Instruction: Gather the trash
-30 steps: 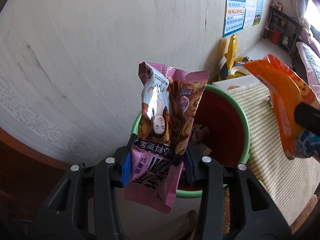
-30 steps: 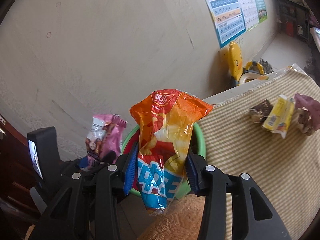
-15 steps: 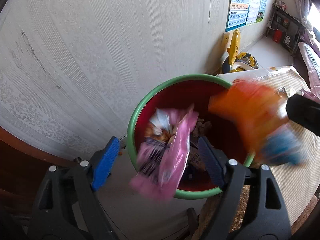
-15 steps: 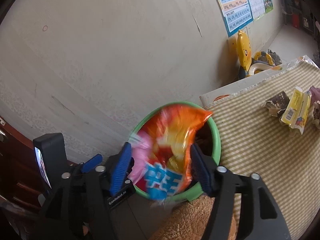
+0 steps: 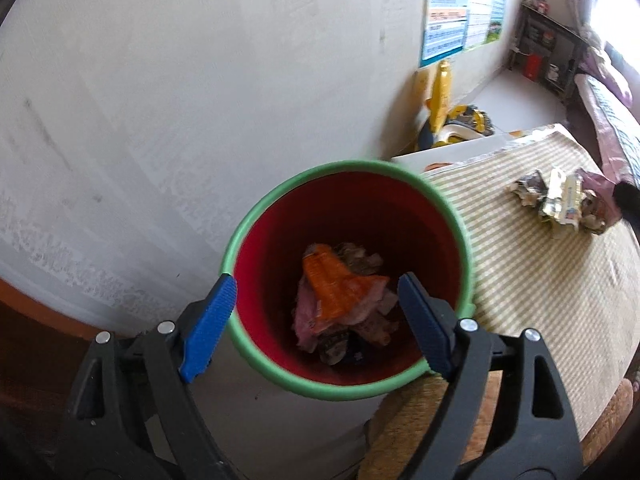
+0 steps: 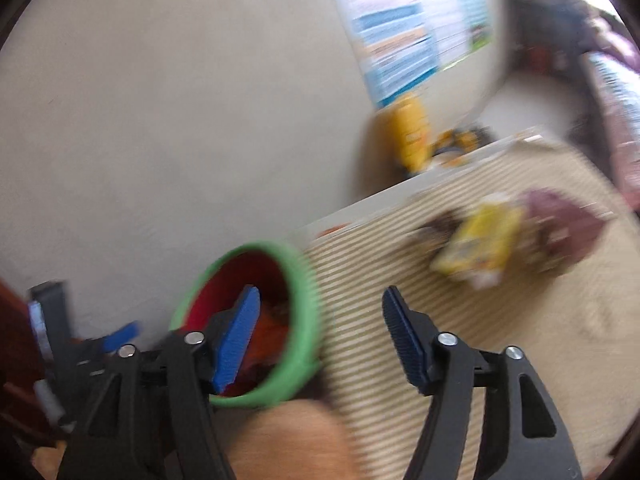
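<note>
left tongs (image 5: 316, 320) gaping, empty, over bin (image 5: 460, 216) | right tongs (image 6: 320, 336) opening, empty | remaining wrappers (image 5: 560, 200) on tabletop (image 5: 540, 300), 2 o'clock | risk: nudging bin rim, tipping it

The whole right wrist view is smeared by motion blur, so the wrappers (image 6: 484, 248) on the striped cloth (image 6: 400, 300) are reduced to yellow and purple smudges and no print can be read. Part of the bin (image 6: 304, 312) and its contents is hidden behind a blue pad (image 6: 236, 340) there. In the left wrist view, the lower trash in the bin (image 5: 344, 304) is buried under an orange packet (image 5: 332, 284), and a dark shape (image 5: 628, 204) is cut off at the right edge
</note>
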